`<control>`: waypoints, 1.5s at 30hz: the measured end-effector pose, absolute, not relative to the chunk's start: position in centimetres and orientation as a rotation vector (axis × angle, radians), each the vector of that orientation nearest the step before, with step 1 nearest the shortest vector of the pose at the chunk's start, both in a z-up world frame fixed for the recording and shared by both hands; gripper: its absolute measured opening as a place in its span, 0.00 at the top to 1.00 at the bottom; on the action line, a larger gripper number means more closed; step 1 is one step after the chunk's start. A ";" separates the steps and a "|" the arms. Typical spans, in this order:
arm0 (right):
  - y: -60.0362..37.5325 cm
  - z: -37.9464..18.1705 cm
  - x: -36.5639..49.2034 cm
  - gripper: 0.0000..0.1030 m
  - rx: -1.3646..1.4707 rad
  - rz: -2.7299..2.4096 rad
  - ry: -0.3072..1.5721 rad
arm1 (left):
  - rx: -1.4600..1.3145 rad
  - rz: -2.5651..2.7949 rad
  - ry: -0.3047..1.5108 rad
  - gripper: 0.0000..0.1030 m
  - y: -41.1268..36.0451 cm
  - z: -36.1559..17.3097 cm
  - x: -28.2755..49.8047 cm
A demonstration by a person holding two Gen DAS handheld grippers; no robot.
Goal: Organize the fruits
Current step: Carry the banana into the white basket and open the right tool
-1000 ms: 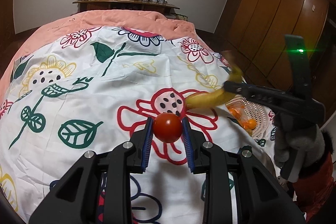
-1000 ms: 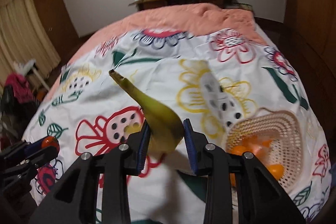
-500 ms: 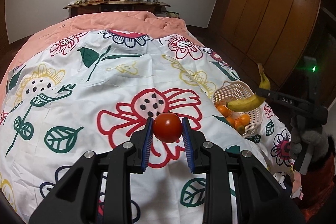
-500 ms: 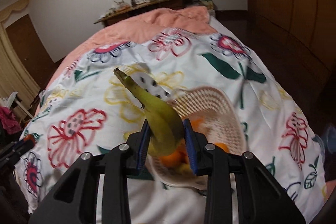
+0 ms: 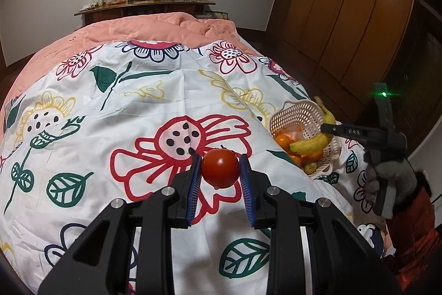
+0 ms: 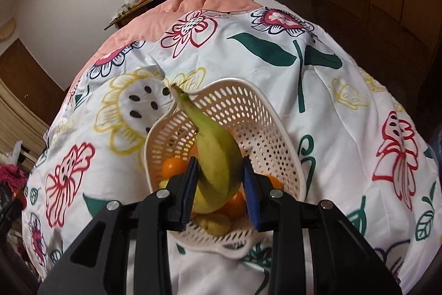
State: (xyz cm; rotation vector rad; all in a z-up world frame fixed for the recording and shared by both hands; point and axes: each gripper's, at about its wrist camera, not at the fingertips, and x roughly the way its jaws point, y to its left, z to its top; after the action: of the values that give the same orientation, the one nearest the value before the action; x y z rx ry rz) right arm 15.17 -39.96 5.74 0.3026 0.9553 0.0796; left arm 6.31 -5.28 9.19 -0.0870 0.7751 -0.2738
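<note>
The right gripper (image 6: 218,179) has carried the banana (image 6: 215,154) from above the bed's right side to directly over the basket (image 6: 276,129); 0.5 s ago it was only reaching the near rim. Its 2 fingers (image 6: 190,184) pinch the banana's thick lower part, stem pointing up past the far rim. The fruit hangs just above the oranges (image 6: 172,166) in the basket; whether it touches them cannot be told. The left gripper (image 5: 219,179) has hardly moved: its 2 fingers (image 5: 193,184) pinch the tomato (image 5: 220,167) as before, held over the red flower on the bedsheet (image 5: 165,90). From the left wrist view the basket sits near the bed's right edge, with the right gripper above it.
</note>
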 end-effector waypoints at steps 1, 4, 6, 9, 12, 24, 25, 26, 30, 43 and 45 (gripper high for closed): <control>-40.1 5.6 15.6 0.69 0.315 0.080 0.960 | -0.086 -0.275 0.776 0.73 -5.4 9.2 6.3; -40.7 4.8 17.0 0.69 0.361 0.086 0.980 | -0.081 -0.277 0.779 0.73 -5.6 9.1 6.3; -41.0 4.3 17.7 0.68 0.387 0.088 0.997 | -0.079 -0.276 0.782 0.73 -5.7 9.0 6.4; -41.6 3.1 18.9 0.66 0.428 0.081 1.034 | -0.077 -0.277 0.786 0.73 -5.8 8.9 6.4; -41.6 2.5 19.2 0.65 0.408 0.052 1.041 | -0.074 -0.279 0.789 0.73 -5.9 8.9 6.5; -40.9 3.8 17.9 0.57 0.328 0.018 0.964 | -0.053 -0.294 0.796 0.73 -7.1 9.0 6.9; -41.0 3.9 17.7 0.57 0.331 0.022 0.961 | -0.051 -0.296 0.796 0.73 -7.2 9.0 6.9; -41.0 4.0 17.5 0.57 0.333 0.024 0.959 | -0.048 -0.300 0.796 0.73 -7.3 9.0 6.9; -41.0 4.2 16.9 0.57 0.344 0.044 0.952 | -0.038 -0.310 0.799 0.73 -7.9 9.0 7.0; -40.7 3.1 15.6 0.56 0.388 0.140 0.970 | 0.014 -0.363 0.813 0.73 -11.2 9.1 8.0; -41.1 3.8 15.0 0.56 0.400 0.149 0.938 | 0.021 -0.378 0.816 0.73 -11.9 9.1 8.3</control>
State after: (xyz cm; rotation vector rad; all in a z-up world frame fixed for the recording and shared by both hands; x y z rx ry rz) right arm 15.03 -41.10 3.78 0.4003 0.9384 0.1494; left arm 8.31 -11.92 9.11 0.0214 0.8159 -0.3783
